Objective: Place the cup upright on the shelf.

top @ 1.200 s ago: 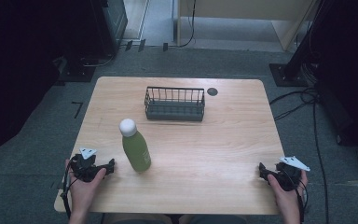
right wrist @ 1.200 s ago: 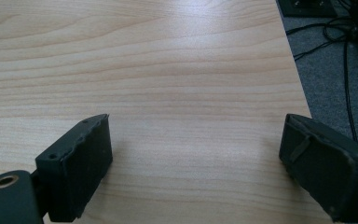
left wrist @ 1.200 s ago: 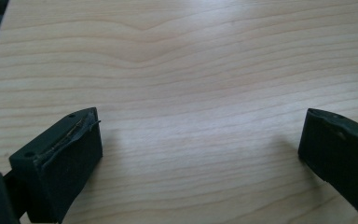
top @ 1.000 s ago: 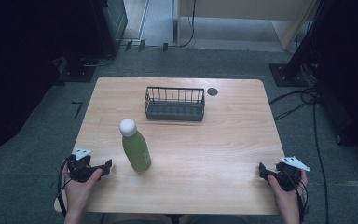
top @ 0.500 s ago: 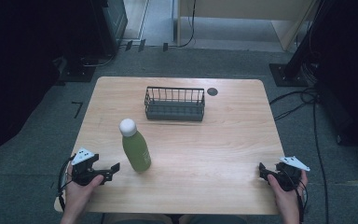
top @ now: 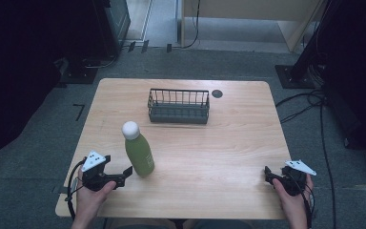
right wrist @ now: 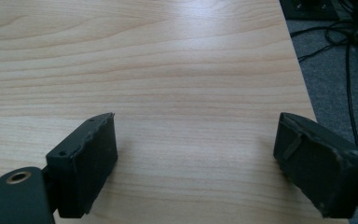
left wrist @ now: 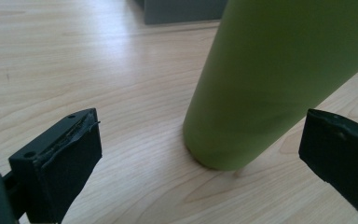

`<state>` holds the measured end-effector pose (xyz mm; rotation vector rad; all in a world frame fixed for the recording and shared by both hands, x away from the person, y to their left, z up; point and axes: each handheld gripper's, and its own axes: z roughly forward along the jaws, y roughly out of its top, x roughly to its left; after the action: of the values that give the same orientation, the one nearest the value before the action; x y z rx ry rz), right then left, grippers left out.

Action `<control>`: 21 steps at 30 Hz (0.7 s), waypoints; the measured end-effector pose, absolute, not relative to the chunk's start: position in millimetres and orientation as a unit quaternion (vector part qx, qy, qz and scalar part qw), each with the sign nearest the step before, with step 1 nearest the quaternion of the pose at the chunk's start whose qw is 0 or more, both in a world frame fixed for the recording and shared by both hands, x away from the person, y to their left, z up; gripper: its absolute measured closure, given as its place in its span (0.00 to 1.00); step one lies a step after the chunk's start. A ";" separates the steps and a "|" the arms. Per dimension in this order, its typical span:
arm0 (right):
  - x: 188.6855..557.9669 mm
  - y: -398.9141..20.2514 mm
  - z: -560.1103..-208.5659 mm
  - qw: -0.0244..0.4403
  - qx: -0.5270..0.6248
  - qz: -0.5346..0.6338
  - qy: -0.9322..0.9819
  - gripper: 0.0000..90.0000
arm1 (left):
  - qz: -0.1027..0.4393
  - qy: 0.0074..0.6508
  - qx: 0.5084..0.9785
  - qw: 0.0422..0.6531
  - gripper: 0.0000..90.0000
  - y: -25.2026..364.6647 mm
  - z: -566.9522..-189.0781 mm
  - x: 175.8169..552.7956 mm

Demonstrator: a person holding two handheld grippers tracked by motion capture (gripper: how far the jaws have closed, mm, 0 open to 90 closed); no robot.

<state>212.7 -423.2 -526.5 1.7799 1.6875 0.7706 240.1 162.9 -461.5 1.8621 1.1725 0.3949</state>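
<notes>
Two wide tools; green bottle before left, wire basket beyond

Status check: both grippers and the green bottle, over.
Left gripper open, jaws either side of upright green bottle, not touching. Right gripper open over bare table. Wire basket behind, clear.

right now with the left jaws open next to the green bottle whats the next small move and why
Probably ease the left gripper forward a little, so its jaws straddle the green bottle, then close. In the left gripper view the jaws stand wide open and the bottle's base sits just ahead between them, untouched. The bottle stands upright on the table, so a gentle approach should avoid tipping it.
</notes>
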 end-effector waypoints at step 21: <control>210.8 -419.4 -527.7 0.244 0.606 0.300 0.695 0.00 | 0.222 0.484 0.725 0.437 0.00 116.9 -455.7 232.0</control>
<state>210.8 -419.4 -527.7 1.6560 1.8973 0.8202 232.0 116.9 -455.7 1.8032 1.2048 0.5519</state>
